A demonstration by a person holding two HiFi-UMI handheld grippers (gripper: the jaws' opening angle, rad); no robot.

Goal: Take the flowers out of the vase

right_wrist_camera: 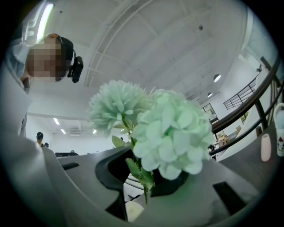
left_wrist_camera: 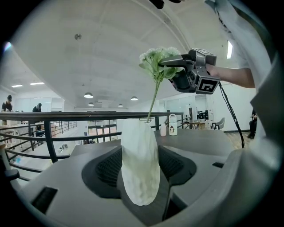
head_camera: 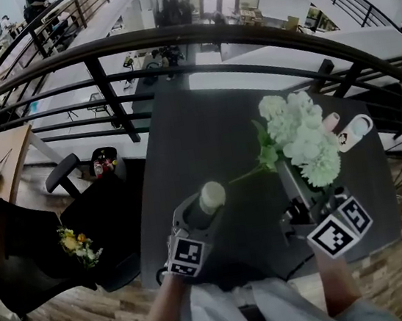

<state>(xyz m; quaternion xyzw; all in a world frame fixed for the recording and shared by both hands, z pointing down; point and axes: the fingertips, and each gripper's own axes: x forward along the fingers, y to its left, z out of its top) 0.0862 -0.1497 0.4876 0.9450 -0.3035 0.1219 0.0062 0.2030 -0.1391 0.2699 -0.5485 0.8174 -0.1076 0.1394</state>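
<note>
Head view first: the left gripper (head_camera: 206, 206) is clamping its jaws around a white vase (head_camera: 212, 193) over the dark table (head_camera: 183, 136). The right gripper (head_camera: 303, 192) is holding the pale green flowers (head_camera: 302, 138) off to the right of it. One thin stem (head_camera: 246, 175) is running from the vase's top across to the blooms. Two small bottles (head_camera: 345, 128) are sitting by the table's far right edge, near the black railing (head_camera: 169, 42). Another little bouquet (head_camera: 80, 247) is lying on a black chair (head_camera: 19, 241) on the left.

Left gripper view: the pads are pressing on both sides of the vase (left_wrist_camera: 140, 164), which is standing roughly upright between them. The stem (left_wrist_camera: 153, 99) is poking out of its mouth and slanting upward, so the lower end is looking like it's inside, though I can't tell how deep. Up top, the right gripper (left_wrist_camera: 167, 67) is pinching right under the flower heads (left_wrist_camera: 155, 60).

Right gripper view: the jaws are closing on the leafy stem (right_wrist_camera: 141, 175), with the blooms (right_wrist_camera: 171, 133) filling the frame right above. A pale rounded bit (right_wrist_camera: 133, 211) is showing low between the jaws, probably the vase.
</note>
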